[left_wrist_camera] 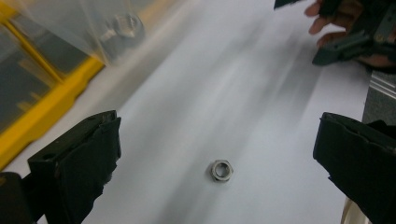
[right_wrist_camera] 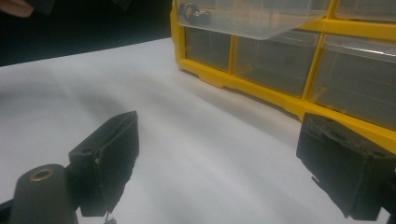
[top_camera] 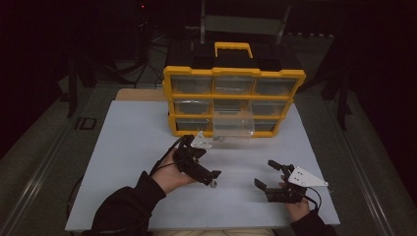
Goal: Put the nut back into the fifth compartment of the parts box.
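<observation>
A small metal hex nut (left_wrist_camera: 222, 170) lies flat on the white board (left_wrist_camera: 261, 93), between the wide-apart jaws of my left gripper (left_wrist_camera: 219, 140). From above, the same nut (top_camera: 214, 184) rests just under the tip of the left gripper (top_camera: 205, 167), which is open and holds nothing. My right gripper (top_camera: 265, 173) hovers open and empty at the board's near right. A clear drawer (top_camera: 233, 124) is pulled out from the bottom row of the yellow organizer (top_camera: 233, 73). Inside the drawer (right_wrist_camera: 252, 16) lies a piece of metal hardware (right_wrist_camera: 191, 11).
The organizer (right_wrist_camera: 280, 100) stands at the far middle of the white board (top_camera: 128, 157), its other drawers pushed in and a yellow handle (top_camera: 233, 47) on top. The person's right hand and gripper (left_wrist_camera: 350, 37) appear far off in the left gripper view. Dark floor surrounds the table.
</observation>
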